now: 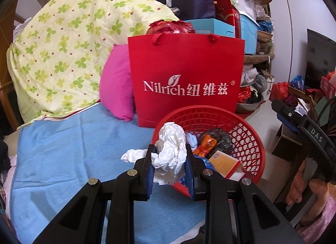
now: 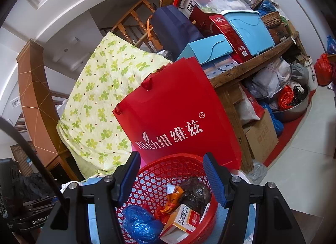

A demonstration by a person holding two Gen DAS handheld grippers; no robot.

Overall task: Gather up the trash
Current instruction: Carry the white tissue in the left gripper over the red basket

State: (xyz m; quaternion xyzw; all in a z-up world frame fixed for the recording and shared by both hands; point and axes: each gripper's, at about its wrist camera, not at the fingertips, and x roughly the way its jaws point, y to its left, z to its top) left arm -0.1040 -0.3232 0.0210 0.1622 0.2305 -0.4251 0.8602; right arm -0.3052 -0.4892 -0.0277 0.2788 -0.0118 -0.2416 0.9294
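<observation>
My left gripper (image 1: 169, 155) is shut on a crumpled white tissue (image 1: 171, 149) and holds it at the near left rim of a red plastic basket (image 1: 250, 136). The basket holds a black bag (image 1: 220, 139), an orange wrapper (image 1: 206, 145) and a small carton (image 1: 225, 163). Another piece of white tissue (image 1: 133, 154) lies on the blue cloth (image 1: 73, 160) left of the fingers. My right gripper (image 2: 171, 172) is open and empty, above the same basket (image 2: 151, 183), where a blue bag (image 2: 140, 223), the carton (image 2: 182, 218) and the black bag (image 2: 195, 193) show.
A red paper shopping bag (image 1: 184, 80) stands right behind the basket, with a pink pillow (image 1: 116, 88) and a clover-print quilt (image 1: 69, 44) to its left. Stacked boxes and a wooden table (image 2: 252, 65) crowd the back right. The tiled floor (image 2: 304, 160) lies right.
</observation>
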